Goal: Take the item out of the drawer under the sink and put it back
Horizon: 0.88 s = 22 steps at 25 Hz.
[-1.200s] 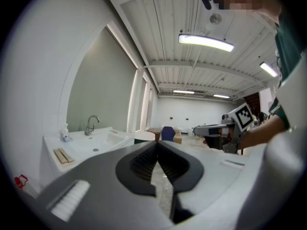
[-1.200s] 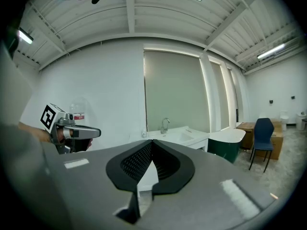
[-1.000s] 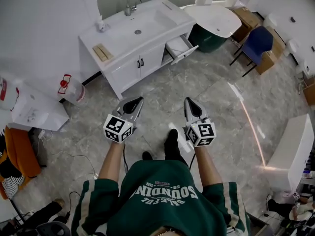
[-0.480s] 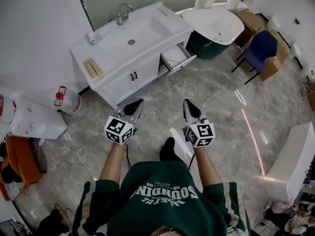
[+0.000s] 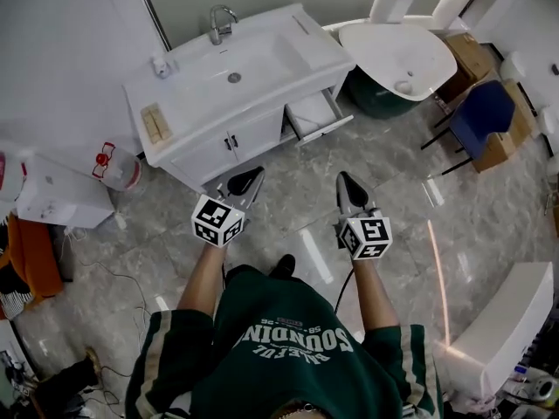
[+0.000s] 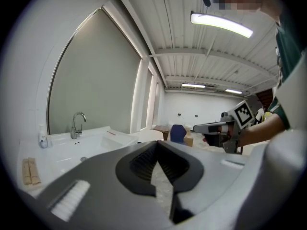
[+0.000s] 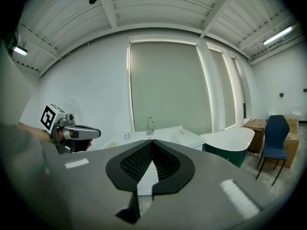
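Observation:
A white sink cabinet with a chrome faucet stands ahead against the wall. Its right-hand drawer is pulled open; I cannot make out what lies inside. My left gripper is shut and empty, held level in the air a little short of the cabinet's double doors. My right gripper is also shut and empty, beside it, in front of and below the open drawer. In the left gripper view the jaw tips meet, with the faucet at the left. The right gripper view shows closed tips pointing at the sink.
A white oval top on a green base stands right of the cabinet, with a blue chair and cardboard boxes beyond. A white box and a red-labelled jug sit at the left. A white bench is lower right.
The person has walked across the floor toward the sink cabinet, carrying both grippers forward side by side. The cabinet and open drawer are nearer now. Both grippers stayed shut.

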{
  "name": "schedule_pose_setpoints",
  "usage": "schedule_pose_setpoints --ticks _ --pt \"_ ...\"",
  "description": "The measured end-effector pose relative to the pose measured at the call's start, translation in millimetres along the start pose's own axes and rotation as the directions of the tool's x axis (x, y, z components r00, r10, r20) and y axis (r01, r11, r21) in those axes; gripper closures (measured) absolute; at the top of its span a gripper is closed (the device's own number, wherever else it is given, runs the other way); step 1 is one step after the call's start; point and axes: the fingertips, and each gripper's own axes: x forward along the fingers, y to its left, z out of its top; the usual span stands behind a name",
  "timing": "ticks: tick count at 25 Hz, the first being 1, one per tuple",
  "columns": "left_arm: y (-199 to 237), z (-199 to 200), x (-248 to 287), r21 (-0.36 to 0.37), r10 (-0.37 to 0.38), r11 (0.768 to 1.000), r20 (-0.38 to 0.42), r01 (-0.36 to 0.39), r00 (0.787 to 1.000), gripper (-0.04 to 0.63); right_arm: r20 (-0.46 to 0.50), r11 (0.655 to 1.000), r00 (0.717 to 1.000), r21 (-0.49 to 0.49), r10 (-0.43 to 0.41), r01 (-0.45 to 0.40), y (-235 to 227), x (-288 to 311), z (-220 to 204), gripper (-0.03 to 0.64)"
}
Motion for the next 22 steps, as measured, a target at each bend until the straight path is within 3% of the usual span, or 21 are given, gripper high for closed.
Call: schedule_pose_setpoints --ticks 11,22 --pt "34 2 50 -0.016 0.053 0.998 0.004 -0.053 0.999 0.545 -0.036 0.995 0.994 -0.011 0.1 -0.101 -22 75 -9 0.615" --pt "146 18 136 -0.062 0.076 0.995 0.016 -0.075 0.997 0.545 -0.089 0.981 0.98 -0.058 0.179 -0.185 -45 220 16 0.615"
